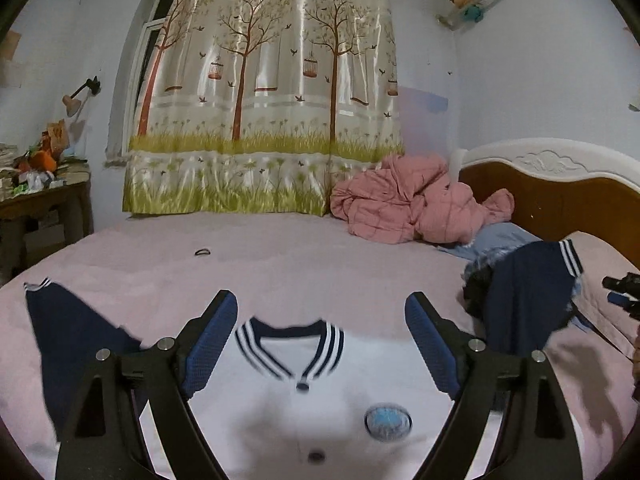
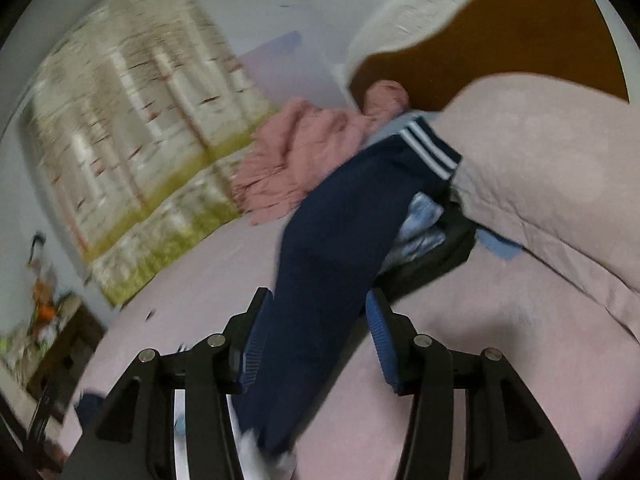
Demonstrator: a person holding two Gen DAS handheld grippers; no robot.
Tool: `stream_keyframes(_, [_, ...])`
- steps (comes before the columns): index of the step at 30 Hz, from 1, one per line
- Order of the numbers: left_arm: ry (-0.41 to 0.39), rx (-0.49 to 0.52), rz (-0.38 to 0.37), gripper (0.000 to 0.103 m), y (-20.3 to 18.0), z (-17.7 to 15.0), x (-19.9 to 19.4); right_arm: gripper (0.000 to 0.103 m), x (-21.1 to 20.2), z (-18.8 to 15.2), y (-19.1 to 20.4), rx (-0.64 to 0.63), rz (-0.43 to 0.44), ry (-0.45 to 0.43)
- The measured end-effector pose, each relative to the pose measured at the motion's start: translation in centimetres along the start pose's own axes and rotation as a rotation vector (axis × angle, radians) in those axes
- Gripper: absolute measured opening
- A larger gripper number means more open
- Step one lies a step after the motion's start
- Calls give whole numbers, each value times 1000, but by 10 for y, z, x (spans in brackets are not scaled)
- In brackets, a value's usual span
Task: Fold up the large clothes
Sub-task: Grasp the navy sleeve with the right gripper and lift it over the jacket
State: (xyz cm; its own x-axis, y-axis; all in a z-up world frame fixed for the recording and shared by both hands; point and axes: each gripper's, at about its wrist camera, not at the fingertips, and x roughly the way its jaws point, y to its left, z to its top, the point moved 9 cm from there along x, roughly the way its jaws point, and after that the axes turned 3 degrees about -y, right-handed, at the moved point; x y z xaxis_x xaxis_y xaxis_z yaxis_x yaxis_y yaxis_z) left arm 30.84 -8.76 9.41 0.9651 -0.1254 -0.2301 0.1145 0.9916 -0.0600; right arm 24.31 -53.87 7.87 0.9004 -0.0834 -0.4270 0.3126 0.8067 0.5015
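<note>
Left wrist view shows our left gripper (image 1: 320,308) spread wide with nothing between its pads, above the white front of a navy-sleeved jacket (image 1: 304,408) lying flat on the pink bedsheet (image 1: 280,248). Its striped collar (image 1: 290,340) sits between our fingers in the view. One navy sleeve (image 1: 528,296) reaches toward the headboard (image 1: 560,196). Right wrist view, blurred, has our right gripper (image 2: 316,300) parted, that sleeve passing between the pads; we cannot tell whether they press it. A pink quilt (image 1: 416,200) is heaped beside the curtain (image 1: 272,88).
</note>
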Motion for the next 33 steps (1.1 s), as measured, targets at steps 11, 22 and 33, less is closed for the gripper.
stream_keyframes(11, [256,-110,-67,85,22,-87,78,14,129,5,-41,120,47,56])
stream_keyframes(22, [148,-194,-19,85,54,-64,49,6,72,-29,171,-207,342,84])
stream_keyframes(33, [95,-195,162,84,119,-50,26,6,93,-299,325,-327,436,557])
